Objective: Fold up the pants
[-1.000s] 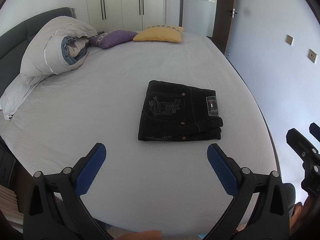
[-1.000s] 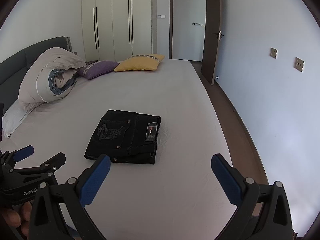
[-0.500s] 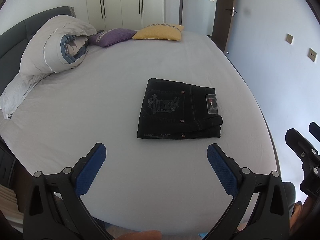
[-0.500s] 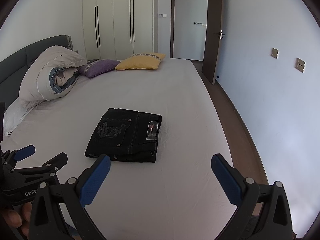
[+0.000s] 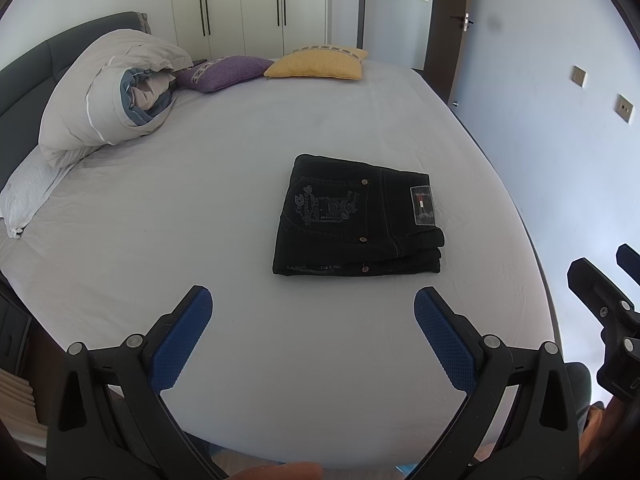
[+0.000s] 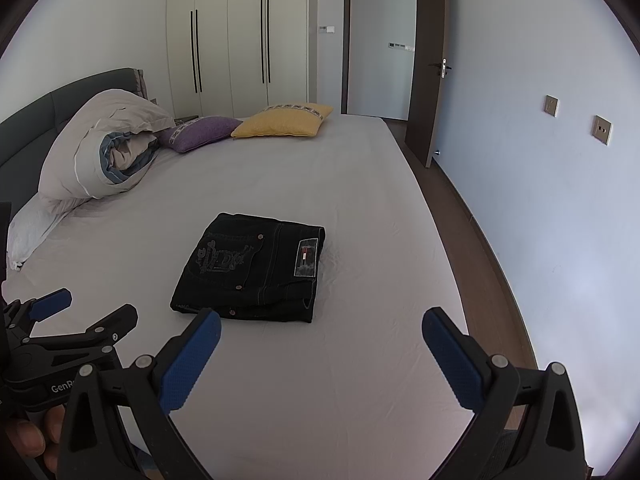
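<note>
Black pants [image 5: 356,218] lie folded into a compact rectangle on the grey bed sheet [image 5: 200,208], back pocket embroidery and a label facing up. They also show in the right wrist view [image 6: 252,270]. My left gripper [image 5: 312,312] is open and empty, held above the near part of the bed, short of the pants. My right gripper [image 6: 320,334] is open and empty, near the bed's front edge, to the right of the left gripper [image 6: 76,312]. Neither touches the pants.
A rolled duvet [image 5: 108,92] and white pillow [image 5: 28,192] lie at the left by the dark headboard. A purple cushion [image 5: 224,72] and yellow cushion [image 5: 316,64] lie at the far end. Wardrobes, an open door [image 6: 428,64] and floor strip [image 6: 460,216] are at the right.
Both grippers have drawn back slightly and tilted a little; the pants sit a touch lower in the left view. The pants have not moved on the bed.
</note>
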